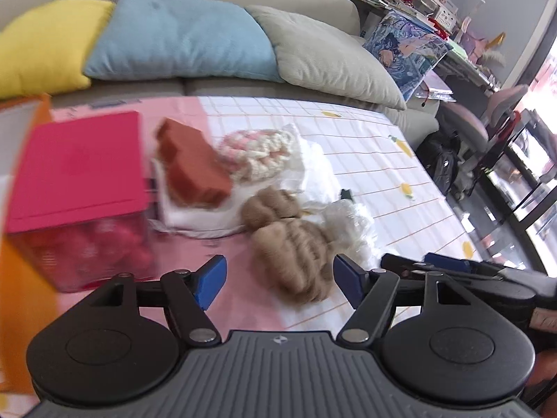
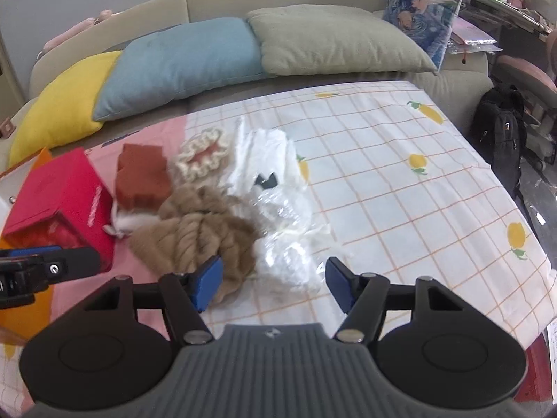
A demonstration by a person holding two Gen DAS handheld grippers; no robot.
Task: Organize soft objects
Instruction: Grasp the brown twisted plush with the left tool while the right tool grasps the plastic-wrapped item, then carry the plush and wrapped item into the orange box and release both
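A heap of soft things lies on the checked cloth [image 2: 383,181]. In it are a tan chunky yarn bundle [image 1: 296,254] [image 2: 198,233], a rust-red foam block [image 1: 193,160] [image 2: 142,177], a pink-and-cream knitted piece [image 1: 257,149] [image 2: 203,155] and crumpled clear plastic bags [image 1: 348,223] [image 2: 285,230]. My left gripper [image 1: 278,268] hangs open just short of the yarn, whose near end lies between the fingers untouched. My right gripper [image 2: 274,271] is open over the near edge of the plastic and the yarn, gripping nothing.
A red lidded box [image 1: 80,170] [image 2: 52,202] stands left of the heap, beside an orange one [image 1: 21,244]. Yellow, blue and grey-green cushions [image 2: 181,62] line the sofa behind. A black backpack [image 2: 501,132] and a chair stand off the table's right edge.
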